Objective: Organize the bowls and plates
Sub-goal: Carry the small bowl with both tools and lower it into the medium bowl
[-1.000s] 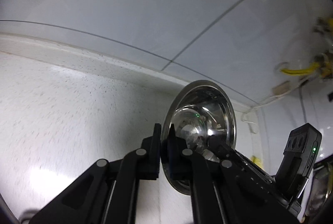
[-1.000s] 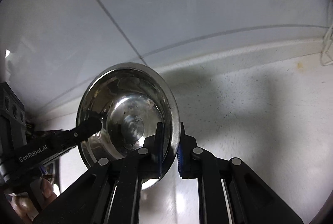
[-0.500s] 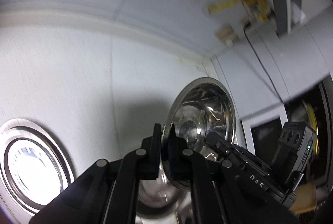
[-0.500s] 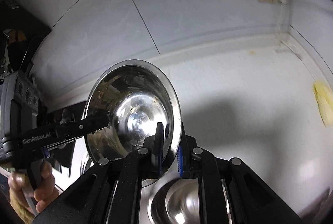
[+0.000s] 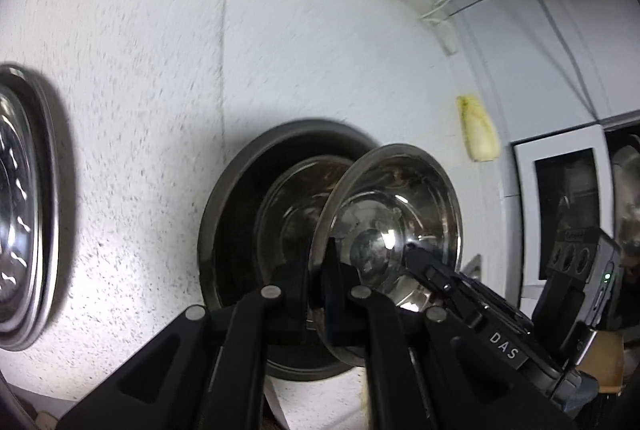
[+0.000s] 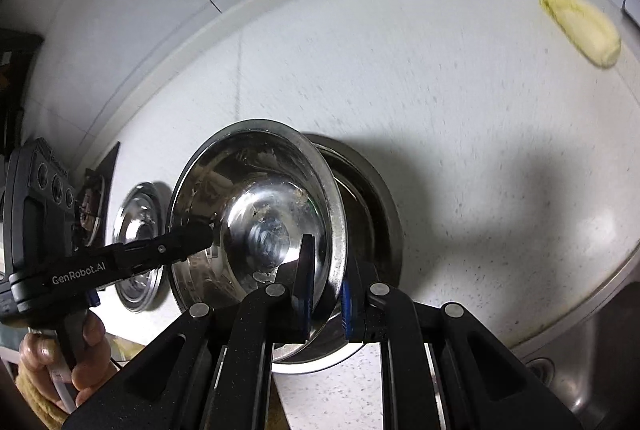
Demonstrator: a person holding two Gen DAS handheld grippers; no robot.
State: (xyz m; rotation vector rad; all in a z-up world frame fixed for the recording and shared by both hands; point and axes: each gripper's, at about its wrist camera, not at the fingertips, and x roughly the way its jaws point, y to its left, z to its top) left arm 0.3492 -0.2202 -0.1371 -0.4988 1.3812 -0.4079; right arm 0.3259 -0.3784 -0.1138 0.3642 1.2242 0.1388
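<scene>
The left gripper (image 5: pixel 319 262) is closed down on one side of the rim of a steel bowl (image 5: pixel 394 226), and the right gripper (image 6: pixel 326 270) pinches the opposite side, so both carry it tilted in the air. Directly behind the bowl, a dark pan (image 5: pixel 236 190) sits on the speckled white counter (image 5: pixel 140 90) with another steel bowl (image 5: pixel 296 198) inside it. Left of the bowl a steel plate (image 5: pixel 24 198) lies on the counter. Far right of the bowl, near the wall, lies a yellow sponge (image 6: pixel 580 26).

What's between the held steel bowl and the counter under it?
Left wrist view: a second steel bowl nested in a dark pan lies between the held bowl and the white counter.
</scene>
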